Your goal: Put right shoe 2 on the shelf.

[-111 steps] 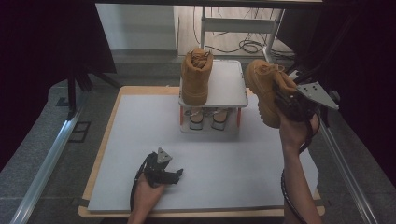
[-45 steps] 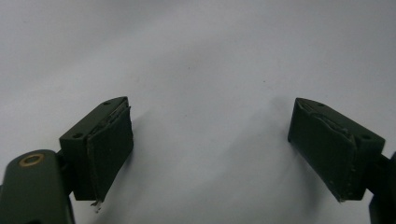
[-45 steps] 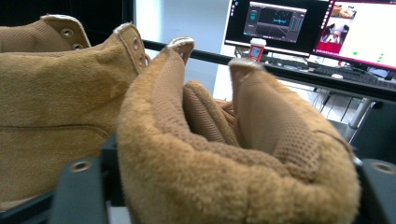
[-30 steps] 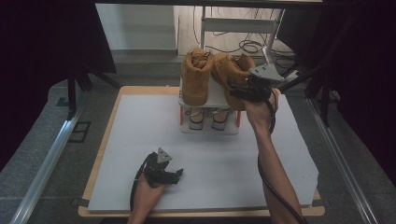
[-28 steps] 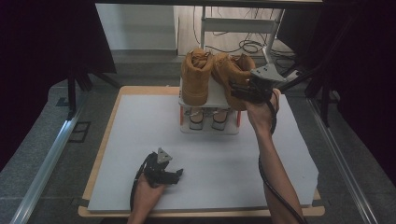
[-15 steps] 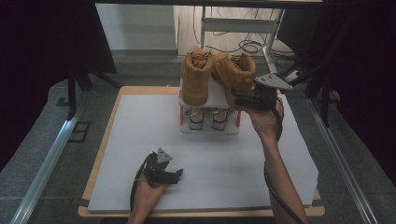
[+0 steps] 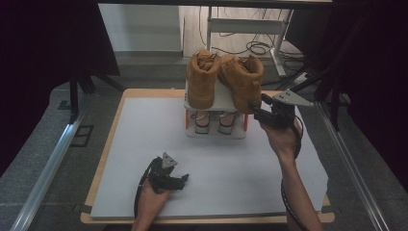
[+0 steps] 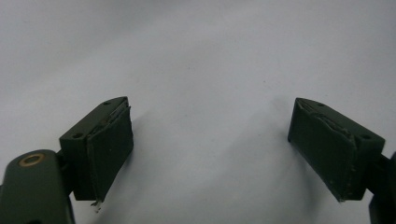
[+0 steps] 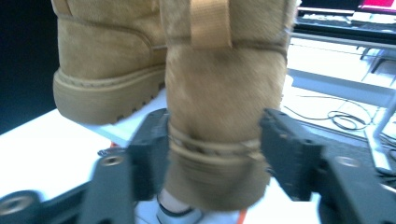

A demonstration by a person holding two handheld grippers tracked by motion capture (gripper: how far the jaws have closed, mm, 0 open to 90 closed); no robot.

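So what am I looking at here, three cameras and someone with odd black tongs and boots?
Yes. A person holds a two-jaw tool in each hand. The high view looks down on the table; the other two pictures come from cameras riding on the tools, looking along their black jaws. The left tool rests on the white table top, jaws open with nothing between them. The right tool is at the heel of the right boot, its jaws just closing on either side and seeming to touch it. That boot stands beside the left boot on a small white rack, with smaller shoes on its lower shelf.
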